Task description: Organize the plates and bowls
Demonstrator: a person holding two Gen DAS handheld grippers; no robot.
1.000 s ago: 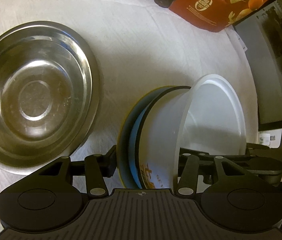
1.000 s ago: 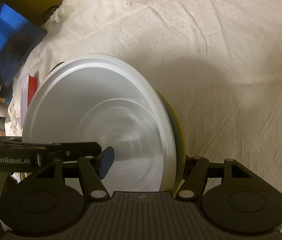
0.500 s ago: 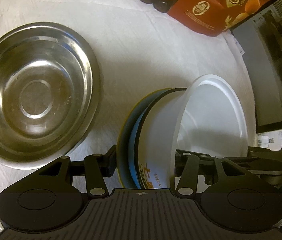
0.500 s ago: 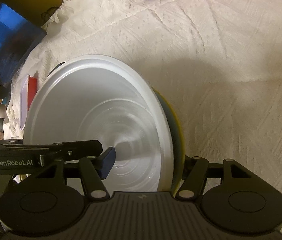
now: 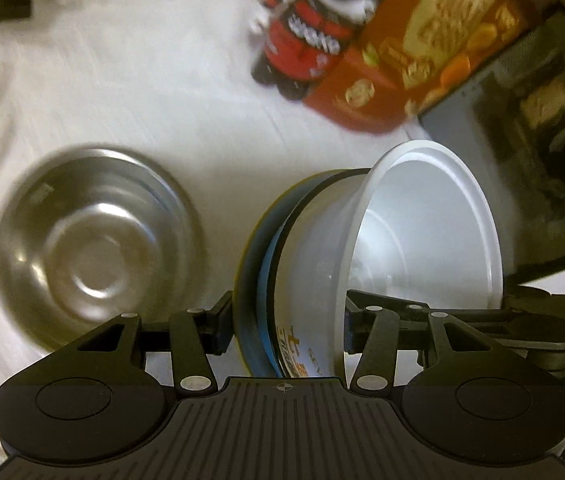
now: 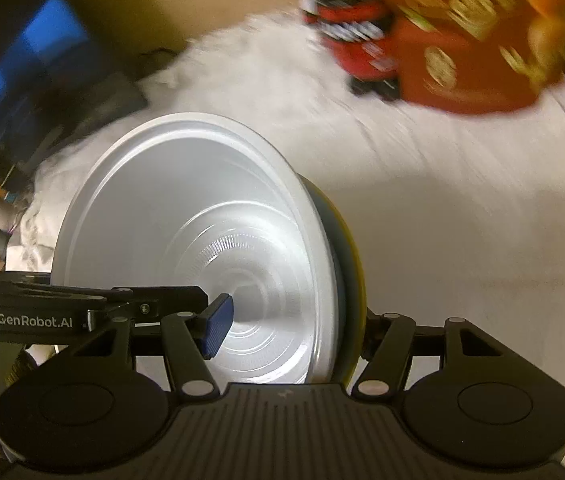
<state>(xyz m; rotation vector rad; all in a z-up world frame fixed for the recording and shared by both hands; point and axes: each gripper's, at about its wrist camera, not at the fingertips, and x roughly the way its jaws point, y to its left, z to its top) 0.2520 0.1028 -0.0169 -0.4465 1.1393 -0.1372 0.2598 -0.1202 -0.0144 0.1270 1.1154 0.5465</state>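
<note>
A white plastic bowl (image 5: 422, 240) is nested in a blue bowl and a yellow plate (image 5: 242, 280), and the stack is held on its side above the white tablecloth (image 5: 122, 92). My left gripper (image 5: 286, 330) is shut on this stack, one finger behind the yellow plate and one inside the white bowl. From the other side my right gripper (image 6: 294, 332) is shut on the same stack, its blue pad (image 6: 218, 328) inside the white bowl (image 6: 186, 216) and its other finger behind the yellow plate (image 6: 352, 248). A steel bowl (image 5: 90, 248) lies on the cloth to the left.
Dark soda bottles with red labels (image 5: 306, 40) and an orange snack box (image 5: 402, 60) stand at the far edge of the cloth. A dark appliance (image 5: 522, 120) is at the right. In the right wrist view, clutter and a blue screen (image 6: 22, 60) lie beyond the table's left edge.
Both grippers have risen with the stack still clamped between them. The steel bowl now looks smaller and farther below, and the bottles and box have come further into view, blurred.
</note>
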